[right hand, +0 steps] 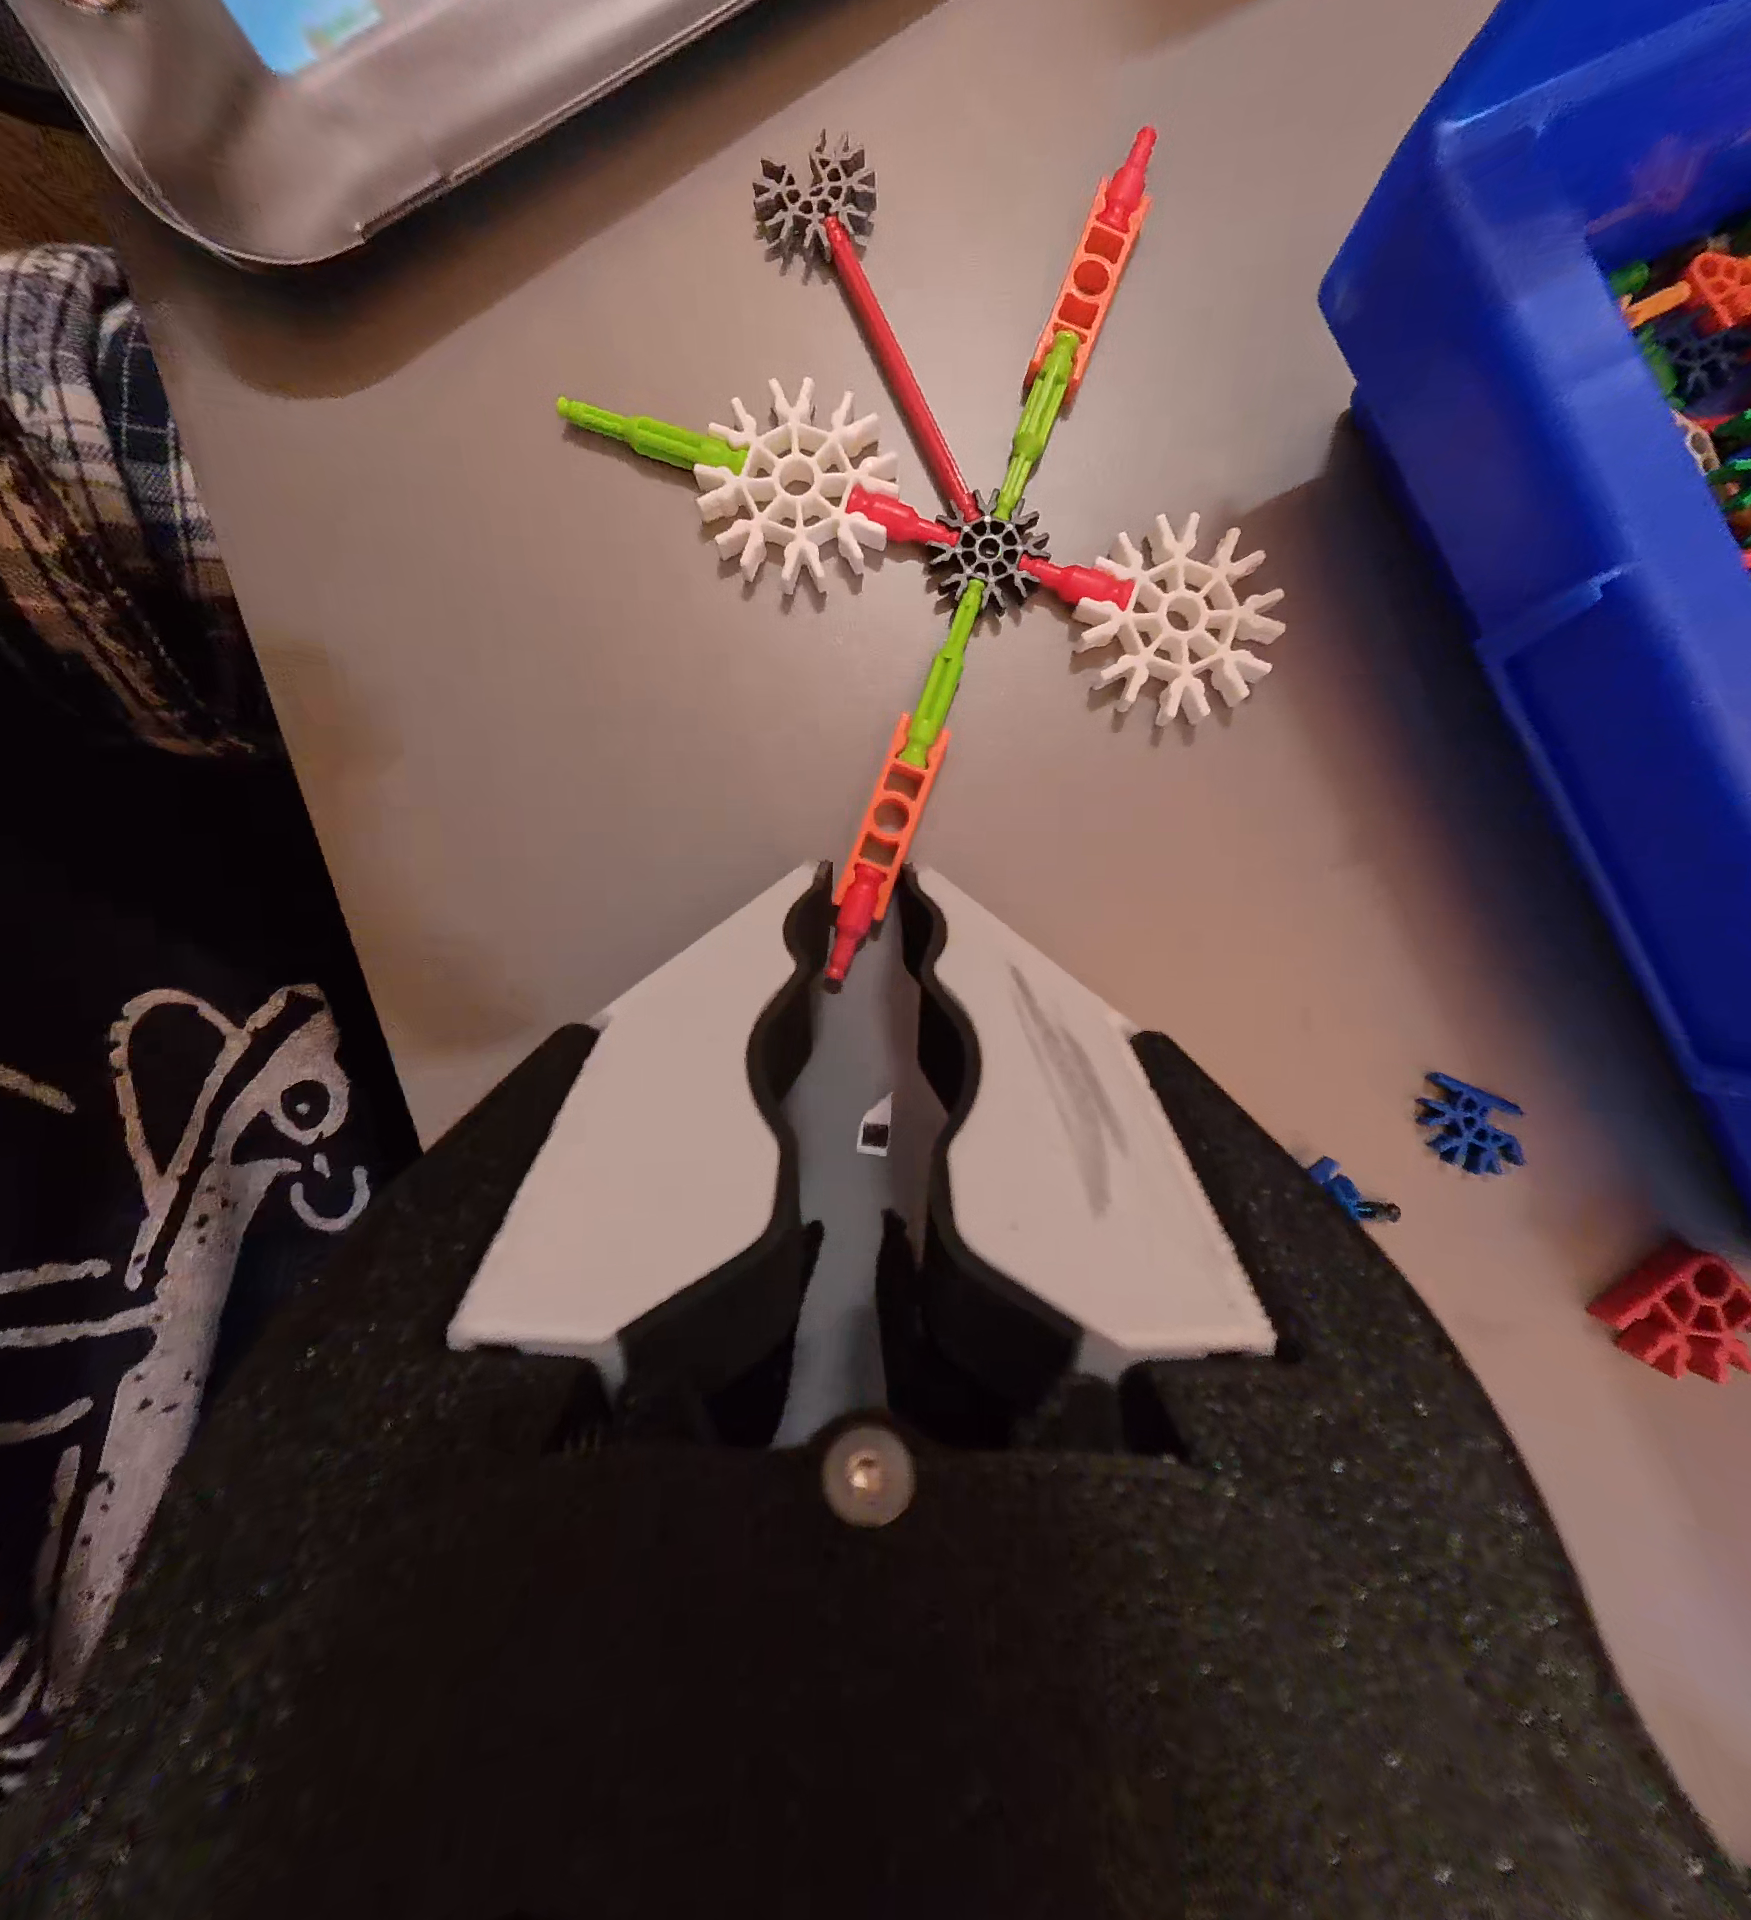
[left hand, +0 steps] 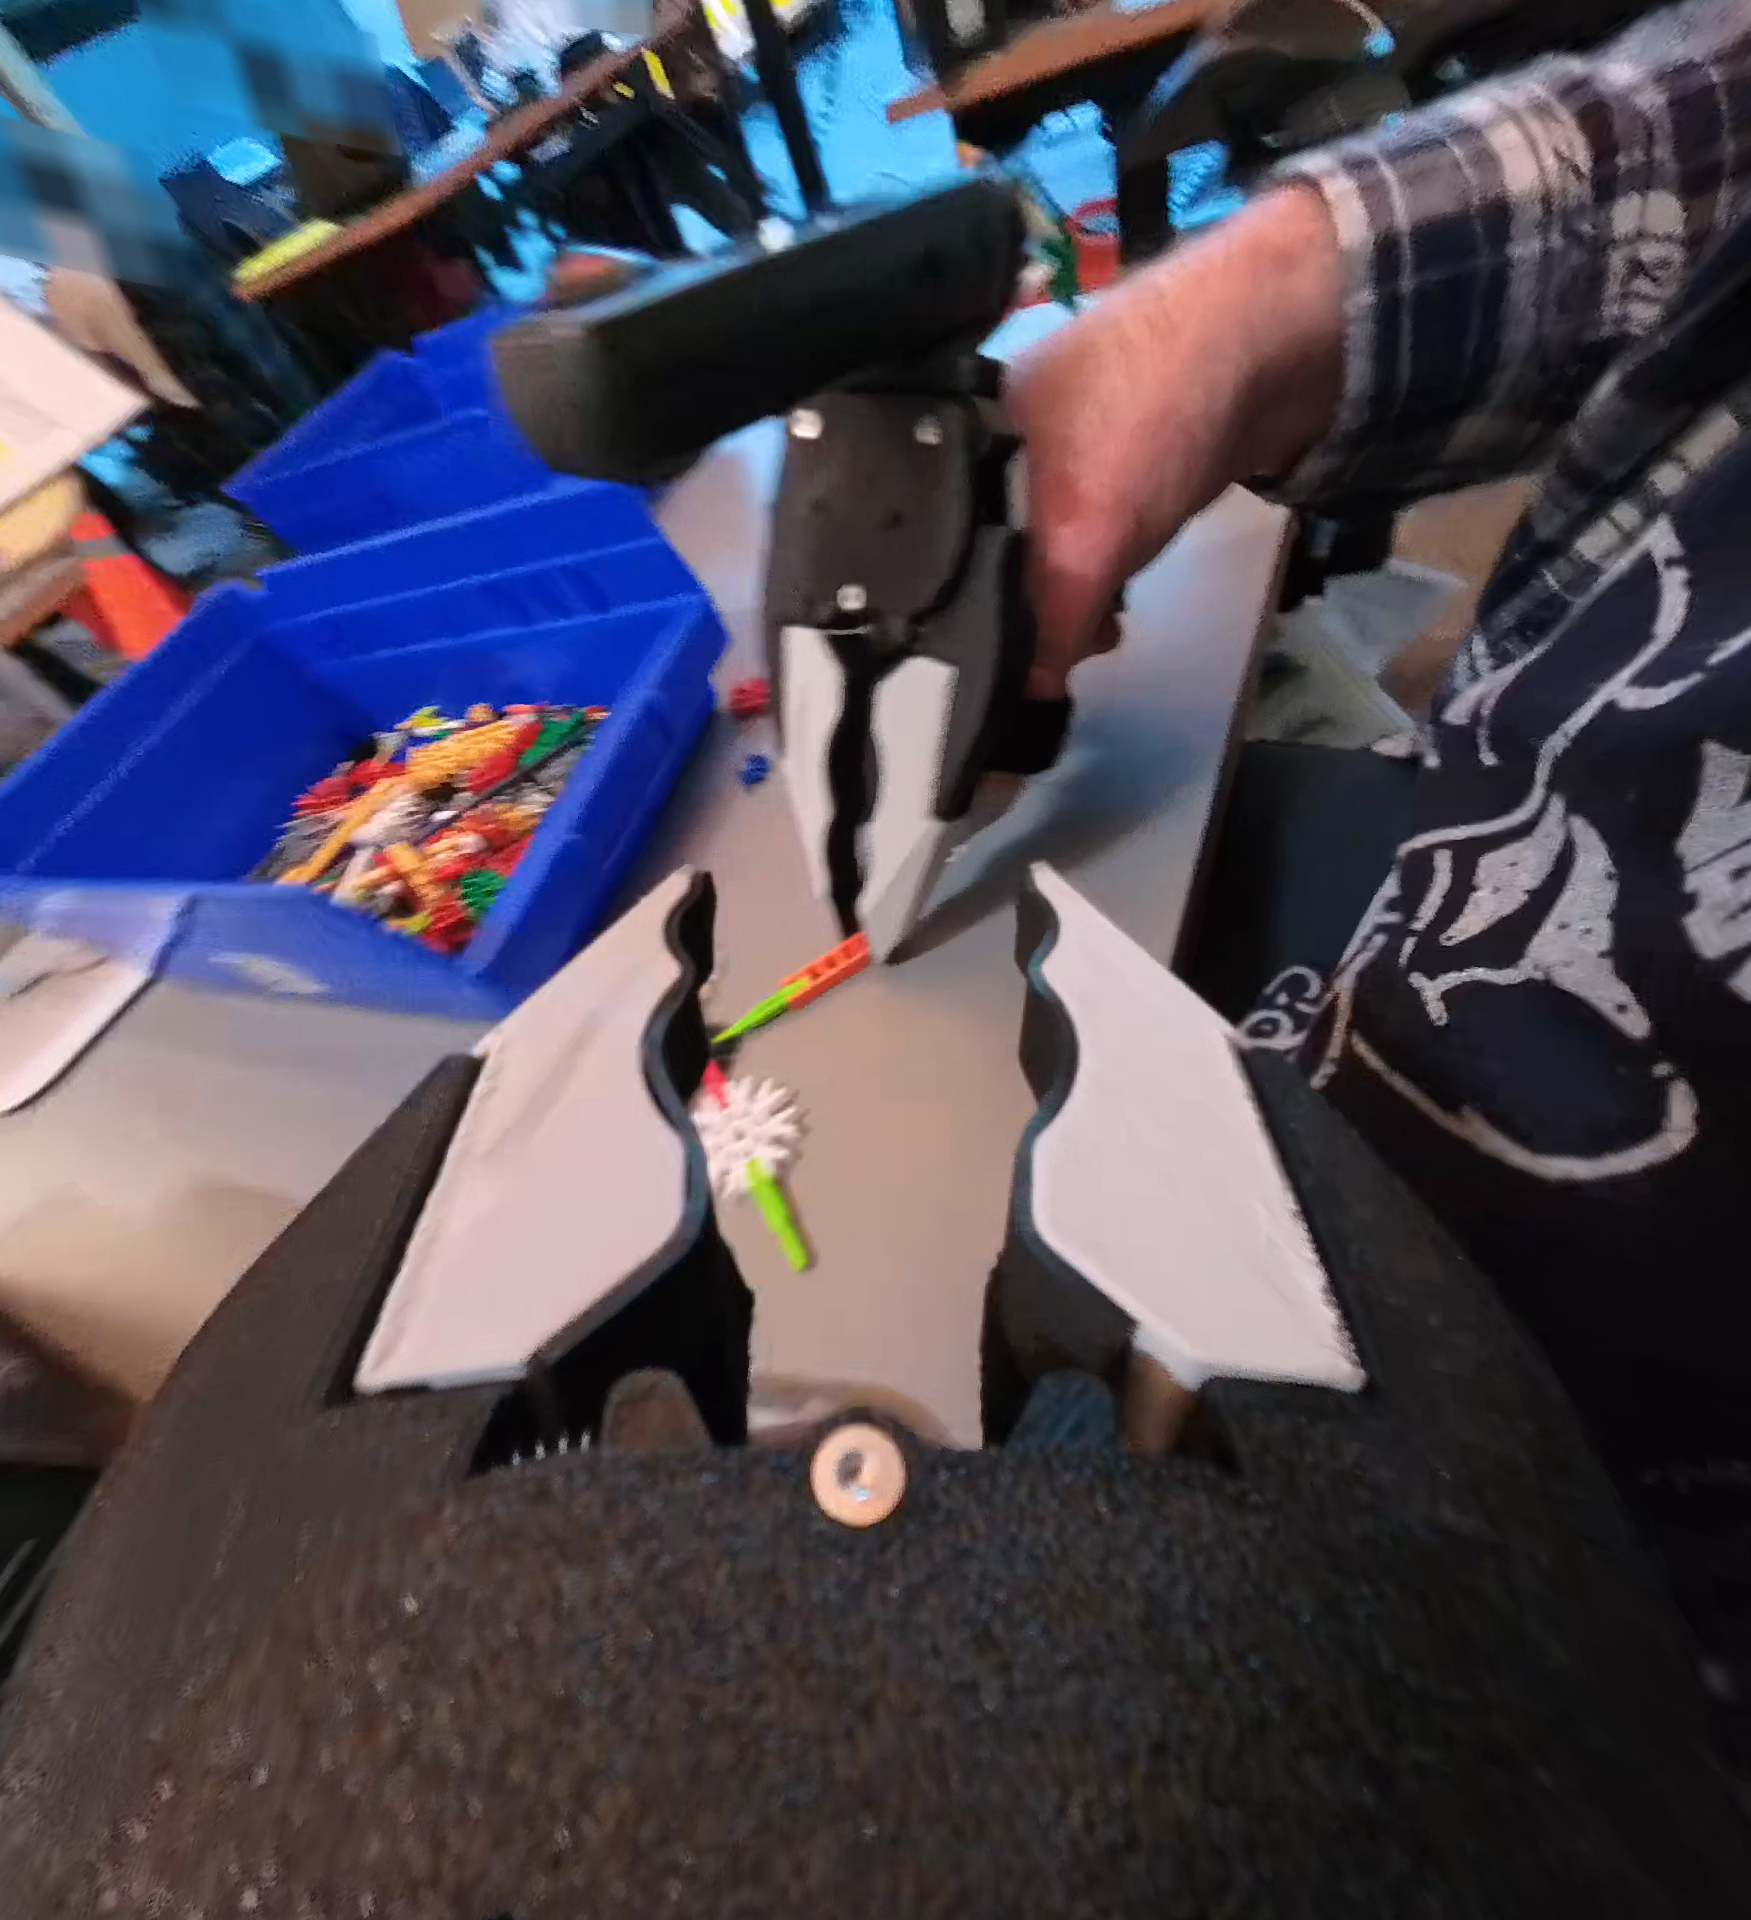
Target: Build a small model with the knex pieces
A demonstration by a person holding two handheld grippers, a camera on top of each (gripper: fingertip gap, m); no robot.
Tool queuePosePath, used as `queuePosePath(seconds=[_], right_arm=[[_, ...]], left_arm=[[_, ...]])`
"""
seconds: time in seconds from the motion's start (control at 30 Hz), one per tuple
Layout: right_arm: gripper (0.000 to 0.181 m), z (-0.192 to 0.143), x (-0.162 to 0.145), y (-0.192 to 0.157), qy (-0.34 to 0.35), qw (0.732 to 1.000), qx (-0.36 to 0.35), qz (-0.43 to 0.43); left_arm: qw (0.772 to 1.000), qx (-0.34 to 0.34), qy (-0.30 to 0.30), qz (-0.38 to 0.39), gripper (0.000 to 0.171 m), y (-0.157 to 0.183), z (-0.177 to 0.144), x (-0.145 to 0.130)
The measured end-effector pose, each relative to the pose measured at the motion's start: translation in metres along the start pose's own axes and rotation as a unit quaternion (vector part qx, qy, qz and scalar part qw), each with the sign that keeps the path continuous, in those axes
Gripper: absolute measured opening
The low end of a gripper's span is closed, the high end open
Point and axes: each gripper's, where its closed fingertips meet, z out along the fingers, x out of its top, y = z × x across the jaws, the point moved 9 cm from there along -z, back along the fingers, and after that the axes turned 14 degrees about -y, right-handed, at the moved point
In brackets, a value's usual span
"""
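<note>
A flat toy build of rods and connectors lies on the grey table [right hand: 538, 727]. It has a black hub [right hand: 988, 551], two white snowflake connectors [right hand: 796, 483] [right hand: 1177, 623], green and red rods, and two orange connectors. My right gripper [right hand: 866, 883] is shut on the near orange connector [right hand: 894, 816] and its short red rod. My left gripper [left hand: 866, 883] is open and empty just above the table. A white connector [left hand: 751, 1127] lies by its left finger. The right gripper [left hand: 863, 925] points down in front of it onto the orange connector [left hand: 829, 961].
A blue bin [right hand: 1577, 520] of mixed coloured pieces stands right of the build; it also shows in the left wrist view [left hand: 175, 748]. Loose blue [right hand: 1468, 1122] and red [right hand: 1686, 1314] connectors lie beside it. A grey sleeve or tablet [right hand: 331, 135] lies at the far left. A person's torso borders the table. Left tips to right tips: about 12 cm.
</note>
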Motion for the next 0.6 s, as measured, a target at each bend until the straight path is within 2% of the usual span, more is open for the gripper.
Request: queuePosePath(seconds=[0.13,0.2,0.33,0.4,0.6], right_arm=[[0.012,0.0,-0.002,0.002,0.01,1.0,0.017,0.012],[0.012,0.0,-0.003,0.004,0.015,0.999,0.024,0.017],[0.011,0.001,-0.003,0.005,0.019,0.999,0.035,0.025],[0.011,0.001,-0.003,0.006,0.018,0.999,0.038,0.026],[0.011,0.001,-0.003,0.007,0.019,0.998,0.047,0.033]], left_arm=[[0.996,0.06,0.041,-0.056,0.063,-0.033,-0.044,-0.023],[0.992,0.072,0.047,-0.088,0.076,-0.045,-0.054,-0.038],[0.991,0.046,0.032,-0.12,0.102,-0.051,-0.048,-0.055],[0.991,0.032,-0.005,-0.132,0.127,-0.053,-0.035,-0.061],[0.988,-0.005,-0.079,-0.136,0.149,-0.054,-0.008,-0.074]])
